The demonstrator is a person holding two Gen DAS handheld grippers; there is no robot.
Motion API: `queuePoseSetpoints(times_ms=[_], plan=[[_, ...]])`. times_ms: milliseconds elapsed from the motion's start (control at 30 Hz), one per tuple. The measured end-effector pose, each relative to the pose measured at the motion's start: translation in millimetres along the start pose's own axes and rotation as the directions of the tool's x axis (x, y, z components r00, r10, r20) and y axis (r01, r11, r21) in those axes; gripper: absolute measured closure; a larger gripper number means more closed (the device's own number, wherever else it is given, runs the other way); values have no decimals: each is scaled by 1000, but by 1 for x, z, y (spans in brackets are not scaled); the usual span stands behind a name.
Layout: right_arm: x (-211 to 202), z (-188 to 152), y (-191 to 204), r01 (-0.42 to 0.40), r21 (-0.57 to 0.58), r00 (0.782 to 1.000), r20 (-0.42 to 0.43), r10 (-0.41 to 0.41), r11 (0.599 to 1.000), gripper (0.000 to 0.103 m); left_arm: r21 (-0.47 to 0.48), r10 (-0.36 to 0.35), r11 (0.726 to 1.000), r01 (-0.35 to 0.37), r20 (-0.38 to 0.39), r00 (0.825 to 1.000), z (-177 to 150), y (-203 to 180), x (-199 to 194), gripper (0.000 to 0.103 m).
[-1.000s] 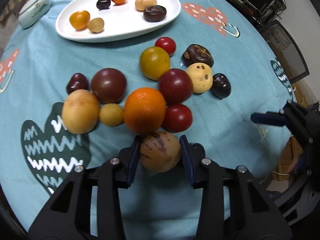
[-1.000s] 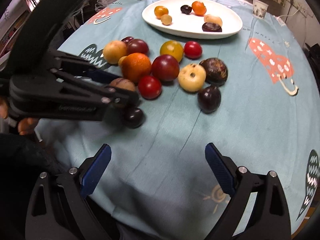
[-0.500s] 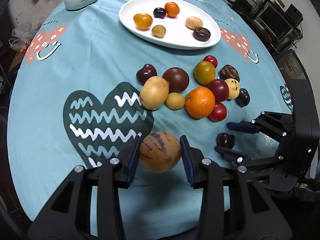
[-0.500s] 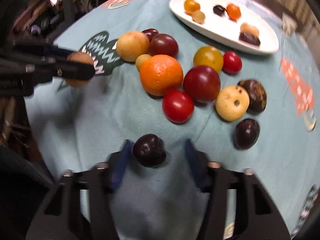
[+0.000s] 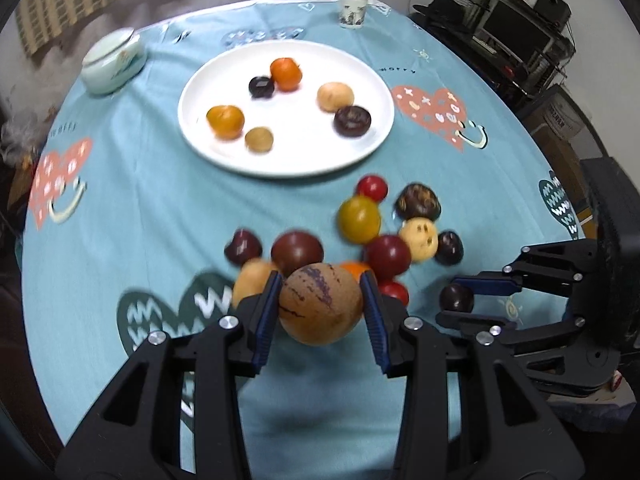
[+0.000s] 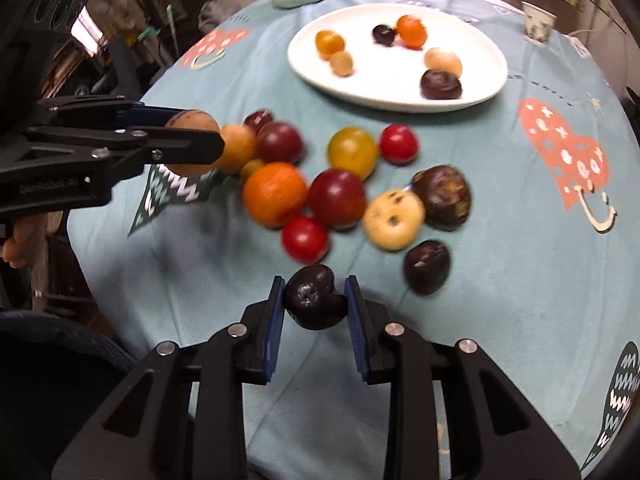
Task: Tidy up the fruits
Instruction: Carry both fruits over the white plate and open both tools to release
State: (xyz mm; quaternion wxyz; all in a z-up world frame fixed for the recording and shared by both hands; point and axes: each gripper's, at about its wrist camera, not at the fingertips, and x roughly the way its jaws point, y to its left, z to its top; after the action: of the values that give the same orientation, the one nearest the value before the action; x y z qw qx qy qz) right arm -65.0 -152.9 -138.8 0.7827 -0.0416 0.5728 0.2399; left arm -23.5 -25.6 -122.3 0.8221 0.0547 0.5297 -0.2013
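My left gripper (image 5: 320,304) is shut on a tan fruit with purple streaks (image 5: 320,304) and holds it above the table; it also shows in the right wrist view (image 6: 192,148). My right gripper (image 6: 315,298) is shut on a small dark purple fruit (image 6: 315,298), raised over the cloth; it shows in the left wrist view (image 5: 456,298) too. A white plate (image 5: 360,76) at the far side holds several small fruits. A cluster of loose fruits, among them an orange (image 6: 274,194) and a red tomato (image 6: 306,238), lies between the plate and the grippers.
A round table with a light blue patterned cloth (image 5: 132,200). A lidded ceramic pot (image 5: 112,64) stands at the far left and a paper cup (image 5: 352,10) at the far edge. Electronics and furniture surround the table.
My left gripper lifted the tan fruit from the cluster and raised it. My right gripper moved in, closed on the dark purple fruit and lifted it.
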Motion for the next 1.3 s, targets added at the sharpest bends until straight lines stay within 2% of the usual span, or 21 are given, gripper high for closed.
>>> queuePoseSetpoints(times_ms=[200,367,533,633,867,933,967,1067,1133,1300], plan=[[-19,34,-33,-46,63,995,88,40,997,73,52,16,999,-17,24,1000,37,-3,5,63],[-32,87,-62,-58,83,981,188,41,995,73,52,34,998,-37,53,998,75,7,15,63],[-24,146,-85,0,90,967,255,-23,996,73,12,74,997,-75,56,996,112,24,39,62],[-4,173,-96,37,112,970,236,-62,993,73,4,101,995,-102,31,994,126,31,59,62],[42,209,-116,22,140,982,182,-47,990,71,-10,92,996,-92,31,995,141,39,76,61],[49,216,-120,8,131,986,165,-29,991,71,-11,83,996,-83,38,996,144,41,77,53],[52,219,-120,5,126,987,161,-26,992,70,-11,90,996,-89,51,995,145,41,75,46],[54,222,-121,42,110,986,155,-59,993,67,-11,86,996,-85,65,994,147,42,72,44],[52,223,-125,43,125,984,168,-64,991,32,-17,95,995,-94,67,993,147,45,71,43],[30,216,-128,64,127,971,221,-91,990,33,-82,113,991,-106,82,990,132,65,54,42]])
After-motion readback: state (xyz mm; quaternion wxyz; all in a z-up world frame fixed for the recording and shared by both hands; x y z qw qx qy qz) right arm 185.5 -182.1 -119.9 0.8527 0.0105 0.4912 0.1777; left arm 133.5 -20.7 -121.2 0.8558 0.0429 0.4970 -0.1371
